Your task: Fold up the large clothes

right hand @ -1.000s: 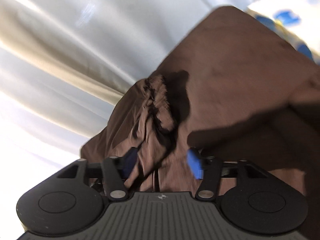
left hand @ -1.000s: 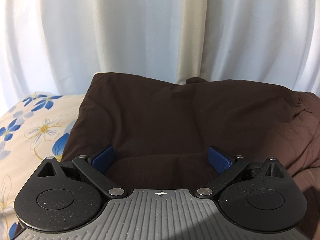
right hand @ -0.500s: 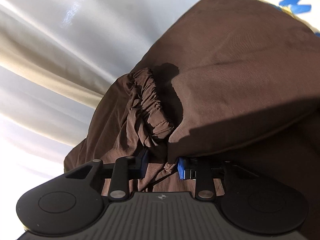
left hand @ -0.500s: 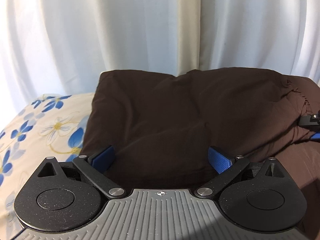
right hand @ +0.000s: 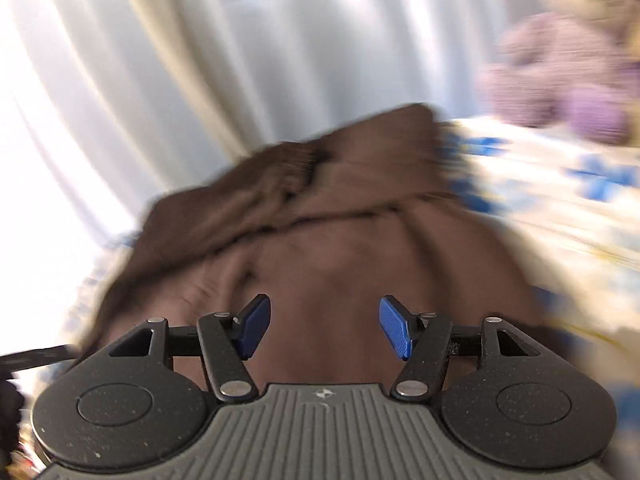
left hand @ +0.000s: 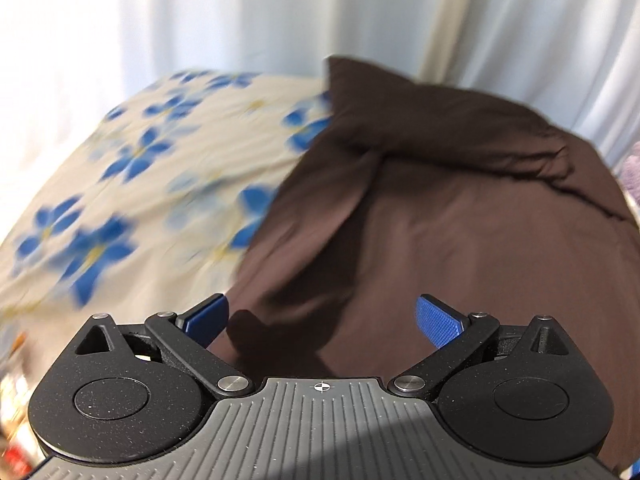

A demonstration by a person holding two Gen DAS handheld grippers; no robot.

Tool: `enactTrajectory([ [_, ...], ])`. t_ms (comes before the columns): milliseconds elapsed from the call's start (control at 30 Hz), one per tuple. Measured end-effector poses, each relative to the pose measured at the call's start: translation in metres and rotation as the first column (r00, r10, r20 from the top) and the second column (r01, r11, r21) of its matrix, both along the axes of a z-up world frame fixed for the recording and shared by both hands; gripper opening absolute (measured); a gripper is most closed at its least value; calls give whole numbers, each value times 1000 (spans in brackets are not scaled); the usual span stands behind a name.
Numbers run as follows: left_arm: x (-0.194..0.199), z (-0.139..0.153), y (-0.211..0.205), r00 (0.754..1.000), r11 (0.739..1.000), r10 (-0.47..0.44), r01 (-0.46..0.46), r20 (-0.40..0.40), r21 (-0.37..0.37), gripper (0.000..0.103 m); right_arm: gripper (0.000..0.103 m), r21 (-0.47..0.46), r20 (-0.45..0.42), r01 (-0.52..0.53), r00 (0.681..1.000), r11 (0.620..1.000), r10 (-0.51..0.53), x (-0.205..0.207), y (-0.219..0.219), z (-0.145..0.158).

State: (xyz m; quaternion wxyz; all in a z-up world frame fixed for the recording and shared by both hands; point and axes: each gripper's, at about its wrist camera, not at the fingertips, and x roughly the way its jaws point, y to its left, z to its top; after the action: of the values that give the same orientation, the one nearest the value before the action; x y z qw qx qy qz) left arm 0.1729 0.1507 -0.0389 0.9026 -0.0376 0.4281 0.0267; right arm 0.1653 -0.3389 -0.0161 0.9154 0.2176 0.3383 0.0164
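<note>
A dark brown garment (left hand: 440,216) lies folded into a thick bundle on a floral bedsheet (left hand: 132,184). In the left wrist view my left gripper (left hand: 322,320) hovers over its near left edge, jaws wide apart and nothing between the blue pads. In the blurred right wrist view the same brown garment (right hand: 340,240) fills the middle, its gathered elastic band (right hand: 296,160) at the far end. My right gripper (right hand: 324,326) is above the cloth with its jaws opening; the blue pads stand apart and grip no fabric.
White curtains (left hand: 280,20) hang close behind the bed. The cream sheet with blue flowers (right hand: 560,200) spreads around the bundle. A purple fuzzy item (right hand: 560,80) sits at the far right, also glimpsed as a purple patch (left hand: 632,168).
My right gripper has let go of the brown cloth it pinched half a second ago, opened, rolled and drawn back. My left gripper has swung left, so more floral sheet shows.
</note>
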Motion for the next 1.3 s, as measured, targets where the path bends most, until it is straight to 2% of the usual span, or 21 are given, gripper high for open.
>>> enactTrajectory([
  [100,-14,-14,23,995,998,60,-60,-80,1,102,61,-32,-79,104,991,994,-107,-53,-33,-3],
  [233,-22,-26,40,990,997,56,-63,-131,-53,102,60,-42,-182,187,964,982,-191,-91,-64,-17],
  [300,-24,-27,46,991,991,31,-47,-129,-123,102,60,-22,-229,189,955,982,-189,-96,-74,-31],
  [400,-24,-26,50,992,980,20,-44,-121,-195,94,58,37,-282,163,948,986,-146,-104,-74,-42],
  [600,-29,-26,59,987,978,-14,-20,-160,-208,65,45,62,-306,128,946,990,-103,-112,-79,-44],
  [700,-30,-28,61,984,976,-42,2,-174,-220,64,45,78,-326,115,942,990,-84,-110,-85,-48],
  [767,-30,-30,61,981,975,-49,6,-187,-223,62,46,96,-319,107,945,990,-71,-112,-88,-49],
  [833,-30,-29,60,981,975,-47,5,-189,-221,54,45,114,-322,90,945,989,-49,-111,-90,-49],
  [867,-31,-29,60,981,973,-49,5,-187,-230,50,38,126,-326,85,945,988,-40,-110,-89,-49],
  [900,-32,-27,60,982,971,-50,4,-183,-240,40,34,127,-325,75,945,989,-30,-110,-87,-48],
  [933,-32,-25,60,983,968,-50,3,-179,-252,30,24,128,-316,60,948,990,-17,-110,-86,-46],
  [967,-33,-23,61,984,964,-50,2,-172,-266,25,18,138,-305,49,952,989,-5,-110,-84,-44],
  [1033,-33,-16,62,987,953,-35,-14,-156,-303,19,12,160,-295,45,956,986,4,-109,-84,-40],
  [1133,-34,1,63,994,924,-14,-27,-104,-382,17,10,243,-254,47,967,969,17,-106,-84,-29],
  [1200,-30,17,62,999,904,3,-25,-50,-427,16,9,307,-196,34,980,951,28,-101,-85,-15],
  [1300,-15,42,62,999,866,15,2,31,-501,15,8,348,-94,-9,995,937,44,-84,-82,9],
])
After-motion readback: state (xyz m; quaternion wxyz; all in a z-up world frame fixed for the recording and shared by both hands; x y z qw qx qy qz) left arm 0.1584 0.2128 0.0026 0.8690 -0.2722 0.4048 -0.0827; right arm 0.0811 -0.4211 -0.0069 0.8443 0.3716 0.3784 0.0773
